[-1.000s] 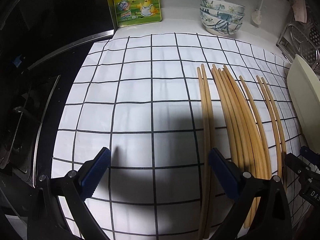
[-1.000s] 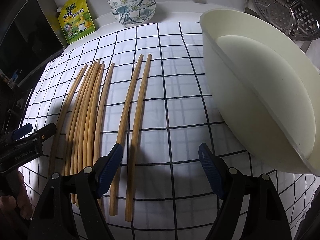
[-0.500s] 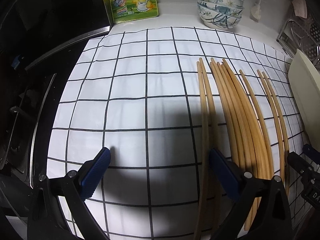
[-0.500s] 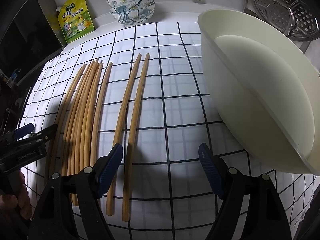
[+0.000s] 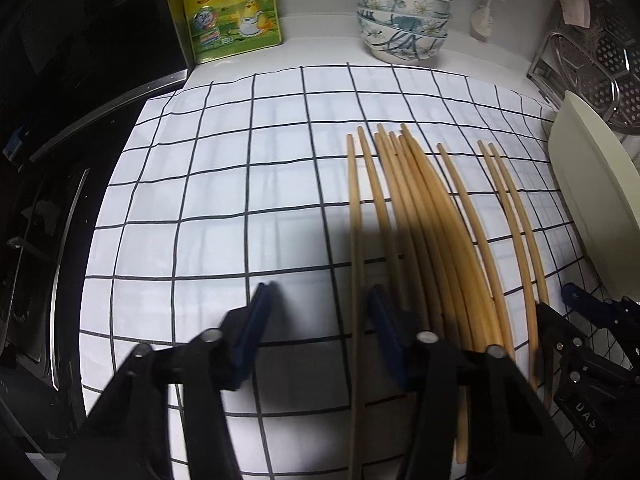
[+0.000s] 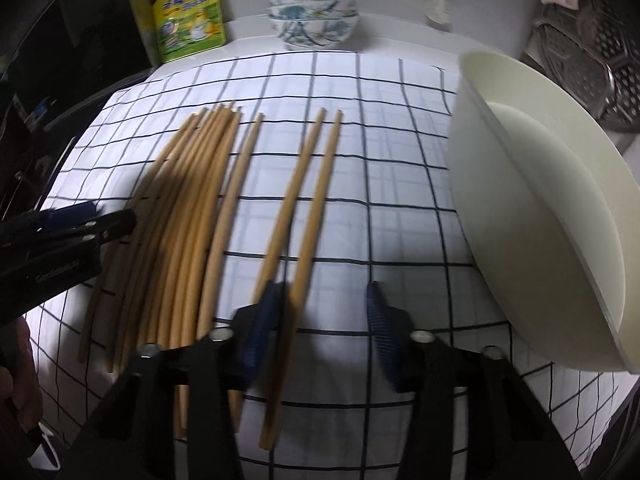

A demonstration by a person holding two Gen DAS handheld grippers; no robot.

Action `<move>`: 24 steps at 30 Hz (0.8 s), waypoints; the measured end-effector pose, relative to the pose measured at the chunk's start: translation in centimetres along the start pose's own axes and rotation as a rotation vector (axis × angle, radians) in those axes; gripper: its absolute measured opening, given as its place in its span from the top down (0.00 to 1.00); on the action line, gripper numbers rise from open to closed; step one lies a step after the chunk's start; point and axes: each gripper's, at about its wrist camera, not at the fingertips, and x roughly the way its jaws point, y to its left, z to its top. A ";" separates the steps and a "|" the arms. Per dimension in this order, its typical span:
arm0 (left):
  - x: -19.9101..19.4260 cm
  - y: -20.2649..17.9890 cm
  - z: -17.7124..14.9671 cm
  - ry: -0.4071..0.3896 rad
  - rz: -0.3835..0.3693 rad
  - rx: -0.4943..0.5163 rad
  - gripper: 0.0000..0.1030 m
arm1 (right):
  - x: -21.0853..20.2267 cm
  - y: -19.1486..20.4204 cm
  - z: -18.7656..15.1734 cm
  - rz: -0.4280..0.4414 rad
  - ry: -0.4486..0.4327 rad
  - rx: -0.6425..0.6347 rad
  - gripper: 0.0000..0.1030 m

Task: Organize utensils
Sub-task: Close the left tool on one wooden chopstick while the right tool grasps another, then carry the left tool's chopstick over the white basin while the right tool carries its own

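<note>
Left wrist view: left gripper (image 5: 316,320) hovers over a checked cloth (image 5: 224,184), jaws closing, roughly a third open. One chopstick runs up through the gap close to the right pad; pads not pressing it, nothing held. The chopsticks (image 5: 424,216) lie in a loose row on the cloth's right half, tips pointing away: two on the left, a tight bundle in the middle, one single, then a pair nearest the white basin (image 5: 592,200). Right gripper (image 5: 560,320) shows at lower right, over that pair. Behind the cloth: yellow pouch (image 5: 230,12), stacked bowls (image 5: 404,24), steel rack (image 5: 600,56). Right wrist view: right gripper (image 6: 320,320) above the cloth (image 6: 384,152), jaws closing, about a third open. The pair (image 6: 308,208) passes at its left pad, one stick just inside the gap; no grip visible. Bundle (image 6: 188,200) lies left of it, partly under the left gripper (image 6: 68,224). Basin (image 6: 560,216) tilted at right. A hand (image 6: 20,376) shows at the left edge. Frame is motion-blurred.
</note>
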 end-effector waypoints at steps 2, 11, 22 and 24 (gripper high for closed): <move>-0.1 -0.2 0.2 0.003 -0.010 0.014 0.82 | 0.0 0.5 0.2 0.007 0.004 -0.024 0.85; -0.8 0.1 0.6 0.042 -0.058 0.009 0.93 | -1.0 -0.2 1.0 0.074 0.008 0.016 0.94; -6.8 -1.9 2.5 -0.027 -0.079 0.002 0.93 | -7.5 -2.1 3.9 0.204 -0.110 0.026 0.94; -8.1 -3.2 3.3 -0.051 -0.094 0.003 0.93 | -9.0 -3.2 4.4 0.213 -0.144 0.027 0.94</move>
